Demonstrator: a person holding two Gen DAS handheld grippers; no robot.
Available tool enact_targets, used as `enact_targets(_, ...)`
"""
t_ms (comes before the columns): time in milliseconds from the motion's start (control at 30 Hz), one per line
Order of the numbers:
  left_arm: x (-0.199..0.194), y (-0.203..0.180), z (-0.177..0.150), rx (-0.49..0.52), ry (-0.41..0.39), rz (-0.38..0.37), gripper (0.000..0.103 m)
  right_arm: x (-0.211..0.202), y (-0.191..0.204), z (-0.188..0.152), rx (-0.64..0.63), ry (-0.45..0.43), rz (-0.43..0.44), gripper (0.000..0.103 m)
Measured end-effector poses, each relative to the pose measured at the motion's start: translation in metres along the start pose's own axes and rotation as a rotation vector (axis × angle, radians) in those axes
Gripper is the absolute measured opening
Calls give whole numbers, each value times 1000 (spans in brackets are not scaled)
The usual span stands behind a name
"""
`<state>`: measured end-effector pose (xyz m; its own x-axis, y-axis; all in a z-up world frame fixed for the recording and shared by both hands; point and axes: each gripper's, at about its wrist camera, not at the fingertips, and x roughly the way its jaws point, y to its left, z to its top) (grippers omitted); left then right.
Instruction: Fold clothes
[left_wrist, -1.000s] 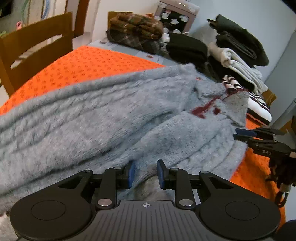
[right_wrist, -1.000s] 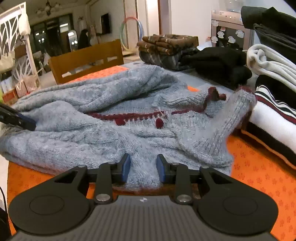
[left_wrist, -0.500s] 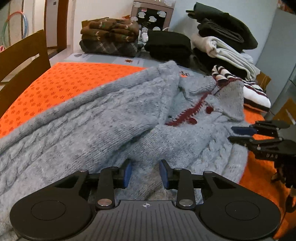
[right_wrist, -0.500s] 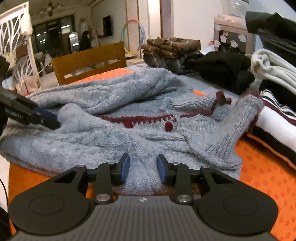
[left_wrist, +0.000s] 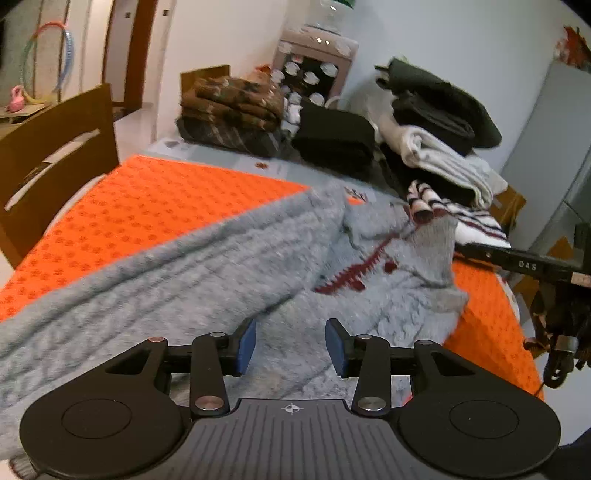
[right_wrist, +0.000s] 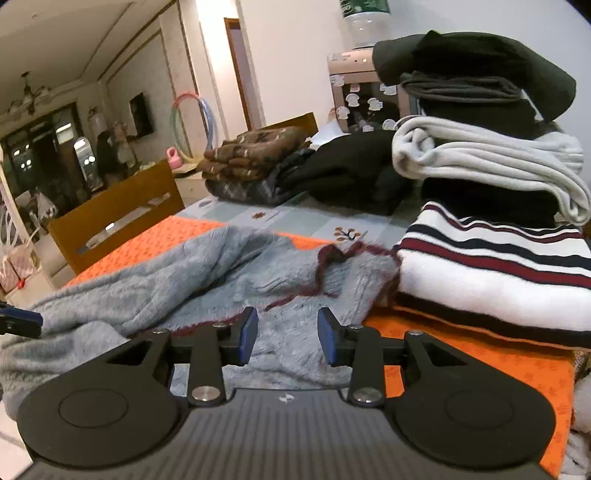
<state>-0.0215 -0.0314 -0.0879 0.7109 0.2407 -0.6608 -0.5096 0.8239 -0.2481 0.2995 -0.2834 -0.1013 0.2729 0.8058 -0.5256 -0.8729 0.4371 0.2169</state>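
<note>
Fingers: left gripper (left_wrist: 290, 350) parted, blue pads (left_wrist: 245, 347) clear of the knit, nothing held; right gripper (right_wrist: 284, 339) likewise parted and empty above the garment's near edge.

Surroundings, left to right: wooden chair (left_wrist: 55, 147) at the table's left side; folded brown patterned stack (left_wrist: 232, 107); folded black garment (left_wrist: 332, 136); tall pile of dark and white folded clothes (right_wrist: 476, 125) over a striped white jumper (right_wrist: 495, 273), which lies just beside the cardigan's collar.

Surface: orange patterned tablecloth (left_wrist: 147, 199) over a pale grey cloth (right_wrist: 295, 218). Room: white walls, hoop (right_wrist: 188, 122) by a doorway, appliance with stickers (right_wrist: 354, 96) behind the piles.

Task item: grey cable-knit cardigan (left_wrist: 166, 273), dark red trim and buttons (left_wrist: 351, 275), spread rumpled across the tablecloth, front open, beneath both grippers.
</note>
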Motion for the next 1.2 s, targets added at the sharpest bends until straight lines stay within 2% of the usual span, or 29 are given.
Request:
enact_targets(200, -21, 24, 2, -1, -12, 27, 49, -12, 4, -1, 35, -17, -35, 47)
enact_targets(400, -32, 45, 2, 12, -19, 23, 51, -19, 5, -4, 110, -16, -91, 50)
enact_targets(533, -37, 45, 2, -2, -40, 15, 52, -11, -11, 1, 199, -21, -84, 64)
enact_targets(700, -42, 31, 1, -25, -63, 10, 54, 23, -47, 9, 343, 21, -60, 71)
enact_targets(933, -41, 5, -5, -52, -73, 28, 55, 88, -75, 10, 495, 98, 70, 78)
enact_targets(1100, -37, -13, -10, -67, -68, 52, 55, 125, -73, 14, 456, 132, 73, 81)
enact_targets(1200, -35, -23, -13, -77, -65, 66, 55, 139, -75, 16, 468, 110, 90, 82)
